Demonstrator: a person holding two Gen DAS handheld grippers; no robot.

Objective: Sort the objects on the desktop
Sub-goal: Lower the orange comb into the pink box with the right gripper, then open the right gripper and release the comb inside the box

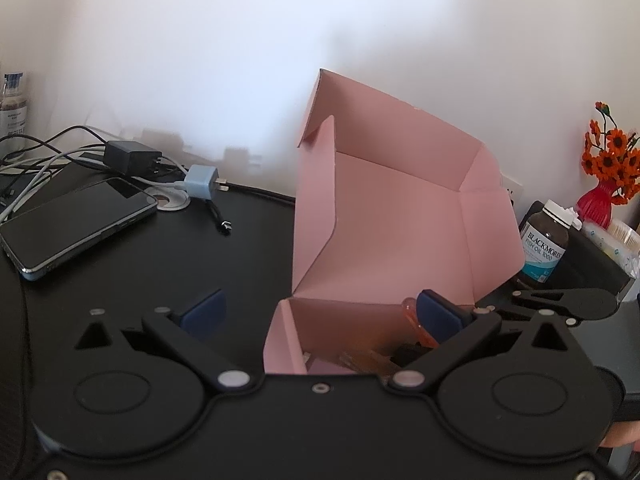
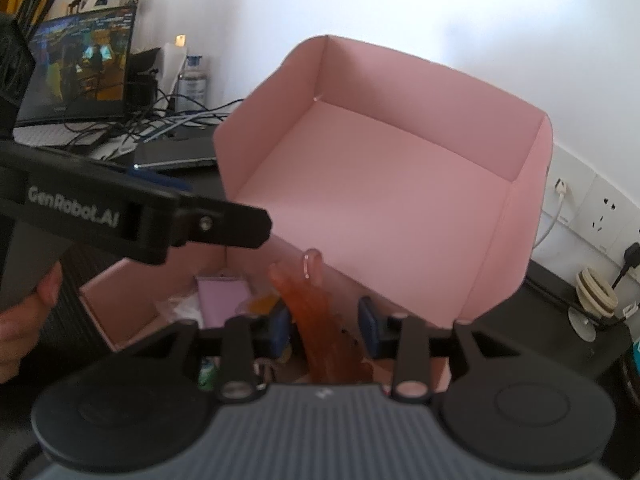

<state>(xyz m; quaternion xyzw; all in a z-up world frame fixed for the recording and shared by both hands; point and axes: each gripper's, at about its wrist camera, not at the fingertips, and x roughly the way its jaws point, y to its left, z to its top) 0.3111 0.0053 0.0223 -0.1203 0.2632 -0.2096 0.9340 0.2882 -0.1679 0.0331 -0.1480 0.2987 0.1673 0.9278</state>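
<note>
Right gripper (image 2: 324, 326) narrowly parted around an orange comb (image 2: 320, 320) just above the open pink box (image 2: 384, 184), pads beside it though contact impossible to judge, left gripper (image 1: 320, 308) spread wide and empty at the box's near-left corner, phone (image 1: 76, 226) and chargers (image 1: 202, 182) well apart on the black desk (image 1: 180, 264).

Pink box (image 2: 380, 184) open, lid upright; translucent orange comb (image 2: 320, 320) tilted over it.
</note>
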